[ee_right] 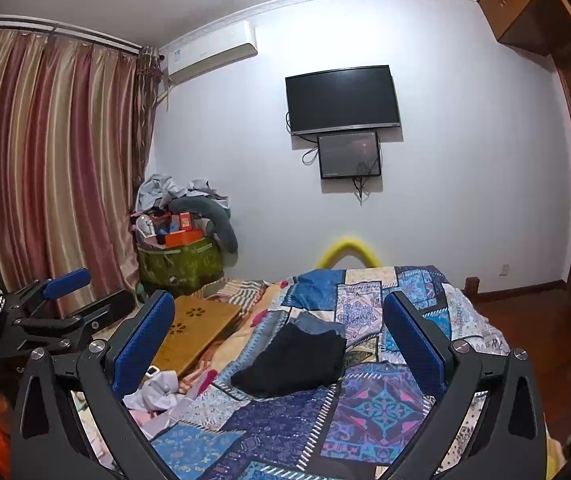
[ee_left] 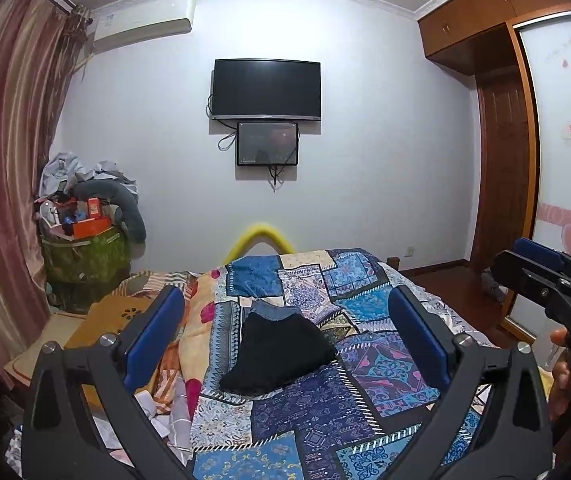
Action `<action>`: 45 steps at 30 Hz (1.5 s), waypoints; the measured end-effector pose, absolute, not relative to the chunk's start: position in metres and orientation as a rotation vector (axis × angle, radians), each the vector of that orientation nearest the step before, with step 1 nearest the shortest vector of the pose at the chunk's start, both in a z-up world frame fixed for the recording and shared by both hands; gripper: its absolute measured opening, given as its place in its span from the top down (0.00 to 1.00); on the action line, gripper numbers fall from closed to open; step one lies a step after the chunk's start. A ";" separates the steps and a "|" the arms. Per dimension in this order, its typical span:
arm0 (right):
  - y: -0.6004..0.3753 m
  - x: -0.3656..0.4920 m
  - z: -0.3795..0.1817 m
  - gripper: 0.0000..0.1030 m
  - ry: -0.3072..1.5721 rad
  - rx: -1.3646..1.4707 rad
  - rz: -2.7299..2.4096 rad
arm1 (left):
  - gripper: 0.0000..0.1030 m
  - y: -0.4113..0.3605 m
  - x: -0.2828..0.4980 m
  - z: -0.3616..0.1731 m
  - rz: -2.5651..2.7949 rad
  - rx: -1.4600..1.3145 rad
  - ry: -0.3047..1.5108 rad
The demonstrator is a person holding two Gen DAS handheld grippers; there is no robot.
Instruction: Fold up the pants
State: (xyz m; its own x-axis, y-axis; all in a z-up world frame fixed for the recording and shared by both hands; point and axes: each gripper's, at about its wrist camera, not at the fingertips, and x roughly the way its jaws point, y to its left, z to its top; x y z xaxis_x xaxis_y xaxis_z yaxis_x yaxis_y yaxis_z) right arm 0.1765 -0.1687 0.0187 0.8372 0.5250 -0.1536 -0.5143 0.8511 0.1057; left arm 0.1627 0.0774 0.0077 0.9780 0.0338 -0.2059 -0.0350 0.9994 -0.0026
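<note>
Black fabric pants (ee_left: 277,354), bunched in a heap, lay mid-quilt on the blue patchwork quilt (ee_left: 325,412). Left gripper (ee_left: 285,340) and right gripper (ee_right: 281,340) both hovered short of the heap, jaws wide, holding nothing. Heap's long axis ran diagonally; neither gripper looked clearly nearer.

Two grippers: the left gripper (ee_left: 285,340) and the right gripper (ee_right: 281,340), each with two blue pads. Ahead of both, between their fingers, lie one black pants (ee_left: 277,356) on one bed (ee_left: 325,412). Two dark screens (ee_left: 266,89) hang beyond.
</note>
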 end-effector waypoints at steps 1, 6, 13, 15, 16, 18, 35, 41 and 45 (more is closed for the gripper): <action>-0.169 0.177 0.018 0.00 0.182 0.061 0.551 | 0.00 0.077 0.163 0.007 0.034 -0.009 0.209; -0.171 0.180 0.019 0.00 0.189 0.072 0.556 | 0.00 0.079 0.163 0.007 0.033 -0.015 0.212; -0.174 0.184 0.018 0.00 0.197 0.082 0.560 | 0.00 0.079 0.163 0.007 0.033 -0.013 0.215; -0.173 0.184 0.018 0.00 0.196 0.082 0.559 | 0.00 0.078 0.163 0.006 0.032 -0.013 0.216; -0.174 0.184 0.018 0.00 0.197 0.083 0.560 | 0.00 0.078 0.163 0.006 0.030 -0.014 0.216; -0.174 0.184 0.018 0.00 0.197 0.084 0.560 | 0.00 0.077 0.163 0.005 0.027 -0.013 0.217; -0.176 0.185 0.020 0.00 0.196 0.078 0.552 | 0.00 0.070 0.164 0.003 -0.015 0.004 0.232; -0.176 0.184 0.020 0.00 0.193 0.071 0.547 | 0.00 0.069 0.161 0.004 -0.023 -0.001 0.231; -0.176 0.183 0.019 0.00 0.194 0.066 0.546 | 0.00 0.070 0.161 0.005 -0.026 -0.006 0.232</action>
State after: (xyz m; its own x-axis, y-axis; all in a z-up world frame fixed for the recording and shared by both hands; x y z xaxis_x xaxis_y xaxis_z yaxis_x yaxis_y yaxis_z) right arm 0.1829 -0.1759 0.0191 0.8371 0.5214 -0.1654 -0.5089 0.8532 0.1139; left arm 0.1610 0.0701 0.0050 0.9729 -0.0261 -0.2298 0.0248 0.9997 -0.0086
